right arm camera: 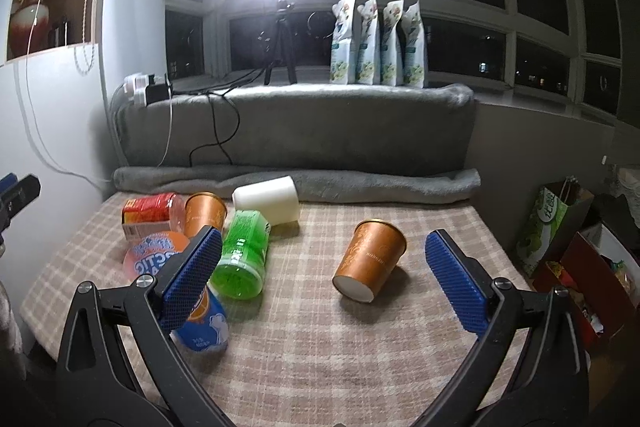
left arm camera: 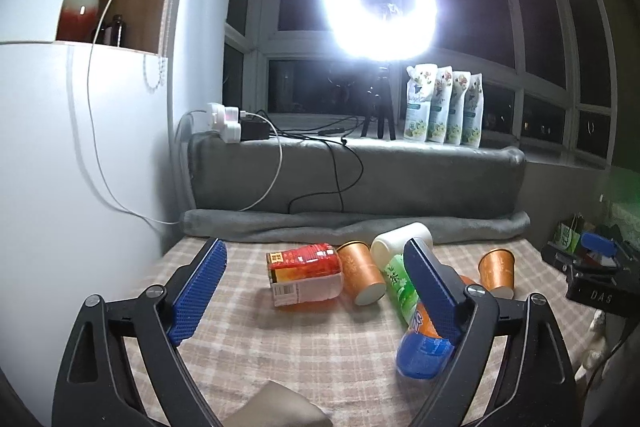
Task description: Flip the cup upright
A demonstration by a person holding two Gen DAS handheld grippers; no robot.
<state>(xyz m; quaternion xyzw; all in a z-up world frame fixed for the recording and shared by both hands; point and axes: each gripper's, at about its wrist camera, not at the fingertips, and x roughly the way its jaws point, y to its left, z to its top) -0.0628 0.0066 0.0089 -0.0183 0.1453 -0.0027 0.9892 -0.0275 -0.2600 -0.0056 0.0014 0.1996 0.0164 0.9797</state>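
Copper paper cup lying on its side [right arm camera: 370,261] sitting apart from others, bare checked tabletop [right arm camera: 320,347] lying open around it. Green plastic bottle [right arm camera: 242,255], orange-and-blue bottle [right arm camera: 176,287], second copper cup [right arm camera: 204,213] and white plastic cup [right arm camera: 268,205] crowding left side. Rolled grey blanket [right arm camera: 360,185] blocking far edge.

My jaws: blue pads [right arm camera: 192,275], knobbly rubbery texture, on matt black plastic arms. Bench cloth [right arm camera: 360,355] woven plaid, soft, matt. Copper cup [right arm camera: 370,261] paper-like, satin sheen, matt white base. Green bottle [right arm camera: 242,255] clear glossy plastic. White cup [right arm camera: 268,205] smooth, matt. Grey blanket [right arm camera: 296,183] fleecy.
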